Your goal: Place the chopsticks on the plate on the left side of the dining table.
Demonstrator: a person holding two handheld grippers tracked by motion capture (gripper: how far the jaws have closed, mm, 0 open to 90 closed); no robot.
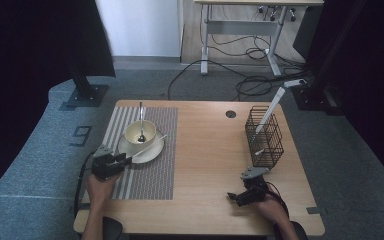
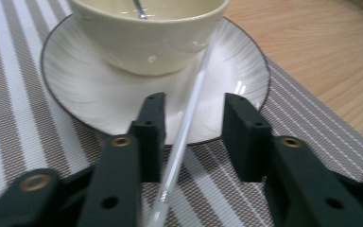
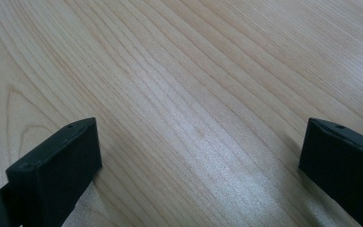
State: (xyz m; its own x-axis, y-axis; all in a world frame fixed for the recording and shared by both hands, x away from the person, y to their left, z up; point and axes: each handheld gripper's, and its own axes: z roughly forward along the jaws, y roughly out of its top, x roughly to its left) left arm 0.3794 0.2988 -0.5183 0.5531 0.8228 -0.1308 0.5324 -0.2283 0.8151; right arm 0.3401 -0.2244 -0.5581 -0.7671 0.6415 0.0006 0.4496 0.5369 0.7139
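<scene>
A cream bowl (image 1: 140,132) (image 2: 146,38) with a metal spoon (image 1: 141,117) in it stands on a white saucer (image 1: 154,151) (image 2: 90,94) on a striped placemat (image 1: 150,172). A thin white stick (image 1: 150,146) (image 2: 189,118) leans on the saucer's rim beside the bowl. Its near end runs between the jaws of my left gripper (image 1: 125,161) (image 2: 194,101). Those jaws stand apart, with a gap on each side of the stick, so the gripper is open. My right gripper (image 1: 235,196) (image 3: 198,127) rests wide open over bare wood near the table's front right.
A black wire basket (image 1: 264,136) stands at the table's right side with a long pale utensil (image 1: 275,102) leaning out of it. A round cable hole (image 1: 231,114) sits near the far edge. Bare wood (image 1: 205,150) lies between placemat and basket.
</scene>
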